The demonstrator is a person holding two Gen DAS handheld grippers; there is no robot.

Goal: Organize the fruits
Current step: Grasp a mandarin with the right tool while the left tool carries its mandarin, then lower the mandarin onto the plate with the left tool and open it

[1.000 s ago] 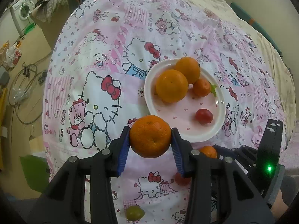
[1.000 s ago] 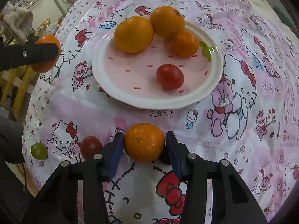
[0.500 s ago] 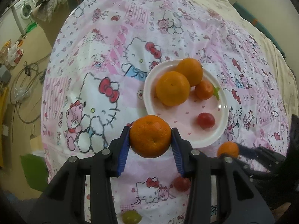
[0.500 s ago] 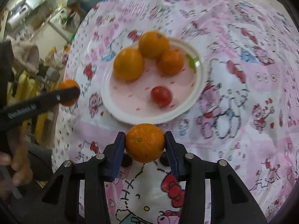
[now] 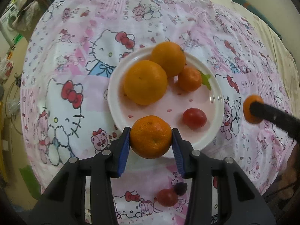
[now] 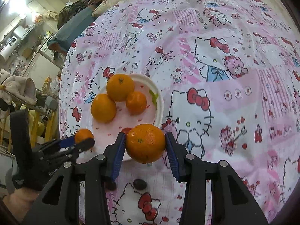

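A white plate (image 5: 215,93) holds two large oranges (image 5: 145,82), a small tangerine (image 5: 189,78) and a red tomato (image 5: 194,119). My left gripper (image 5: 151,137) is shut on a tangerine (image 5: 151,136) and holds it over the plate's near rim. My right gripper (image 6: 145,144) is shut on another tangerine (image 6: 145,143) above the plate's (image 6: 158,101) near right edge; it also shows at the right of the left wrist view (image 5: 252,111). The left gripper with its tangerine (image 6: 83,136) shows in the right wrist view.
A red tomato (image 5: 167,197) and a dark purple fruit (image 5: 180,188) lie on the Hello Kitty cloth (image 5: 75,75) near me. The dark fruit (image 6: 139,184) also shows in the right wrist view. The cloth drops off at the left toward floor clutter.
Both grippers have moved toward the plate with their tangerines. The left now hangs over the plate's near rim; the right has risen and come up beside the plate.
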